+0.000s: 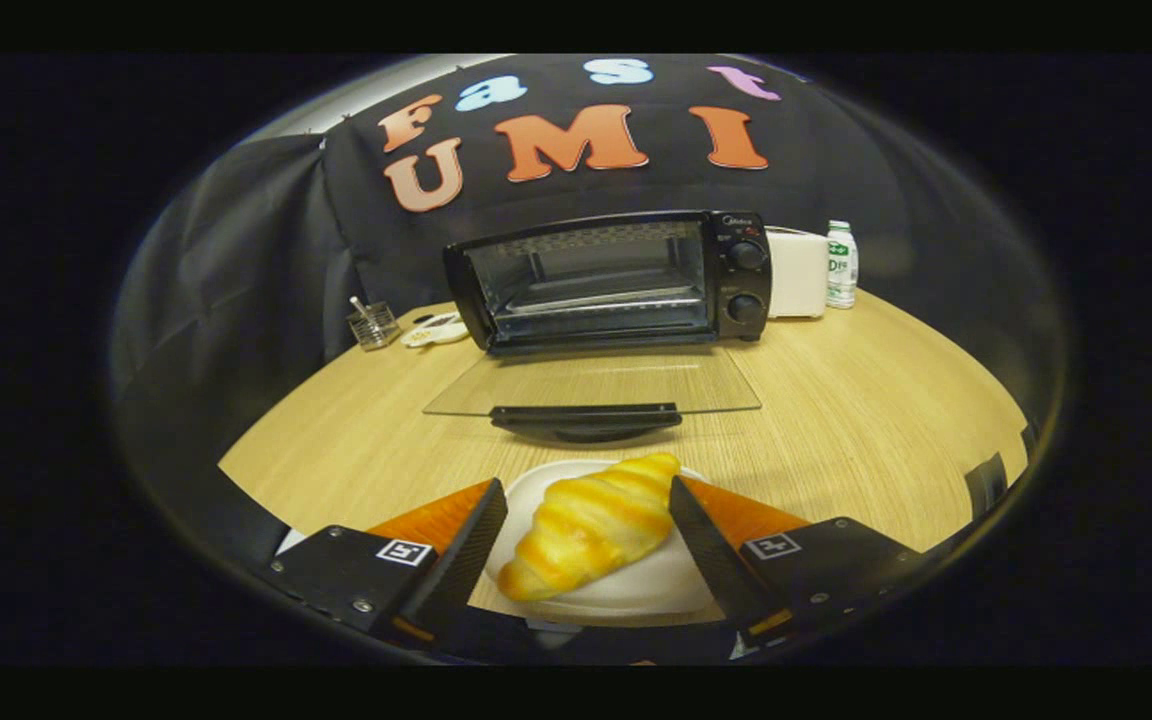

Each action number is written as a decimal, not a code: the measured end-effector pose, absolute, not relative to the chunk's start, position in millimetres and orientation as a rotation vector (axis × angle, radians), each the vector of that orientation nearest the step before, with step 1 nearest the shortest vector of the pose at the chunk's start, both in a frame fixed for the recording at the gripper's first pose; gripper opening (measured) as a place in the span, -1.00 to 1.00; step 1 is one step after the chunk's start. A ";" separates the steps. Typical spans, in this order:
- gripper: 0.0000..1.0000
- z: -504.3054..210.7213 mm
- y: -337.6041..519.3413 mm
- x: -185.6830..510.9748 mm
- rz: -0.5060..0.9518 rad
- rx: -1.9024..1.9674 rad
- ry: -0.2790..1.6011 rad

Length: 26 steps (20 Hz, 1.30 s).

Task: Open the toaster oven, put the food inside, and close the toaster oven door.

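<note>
In the gripper view, the gripper [588,495] sits low over the desk [866,400] with its two fingers spread apart, and the croissant [588,525] lies between them on a white plate [636,590]. Whether the finger on the far-tip side already touches the croissant I cannot tell; the other finger stands clear of the pastry, with bare plate showing in the gap, so nothing is clamped yet. The croissant's long axis runs on a diagonal across the gap: one tip points away and toward the finger on the toaster's knob side, the other tip points back toward the camera and the opposite finger. So the fingers would close across the pastry at a slant rather than squarely over its short width, and I judge a slight twist of the gripper might give a truer hold. Straight beyond the plate lies the toaster oven [616,280], its glass door [591,385] already dropped flat onto the desk with the handle nearest the plate, and the rack inside open to view. Ahead, then, the croissant must travel forward over the lowered door into the cavity. A white box and a small bottle [841,265] stand beside the oven's knob side; a little glass cup [373,325] sits on the other side.
</note>
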<state>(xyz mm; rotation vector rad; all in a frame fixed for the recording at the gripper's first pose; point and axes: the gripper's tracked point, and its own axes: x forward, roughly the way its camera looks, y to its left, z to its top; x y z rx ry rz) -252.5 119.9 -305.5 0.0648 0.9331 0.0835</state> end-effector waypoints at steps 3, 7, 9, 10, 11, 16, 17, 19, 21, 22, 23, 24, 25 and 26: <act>0.96 -312.3 122.5 -268.5 0.072 0.086 0.976; 0.97 -316.6 127.3 -269.9 0.070 0.086 0.991; 0.98 -325.1 128.6 -271.4 0.068 0.080 1.012; 0.99 -329.9 130.6 -277.4 0.071 0.078 1.046; 1.00 -323.7 129.4 -267.0 0.061 0.073 1.001; 0.74 -327.8 131.6 -266.8 0.091 0.143 1.042; 0.68 -326.8 133.5 -266.6 0.105 0.173 1.041; 0.63 -318.5 134.2 -264.2 0.126 0.213 1.022; 0.63 -307.4 137.0 -259.0 0.155 0.251 0.980; 0.63 -302.8 141.0 -257.7 0.177 0.283 0.963; 0.63 -297.1 145.0 -254.1 0.195 0.321 0.943; 0.63 -292.1 148.9 -251.1 0.213 0.350 0.928; 0.63 -287.7 152.6 -246.4 0.232 0.366 0.908; 0.63 -281.6 155.7 -241.4 0.254 0.379 0.885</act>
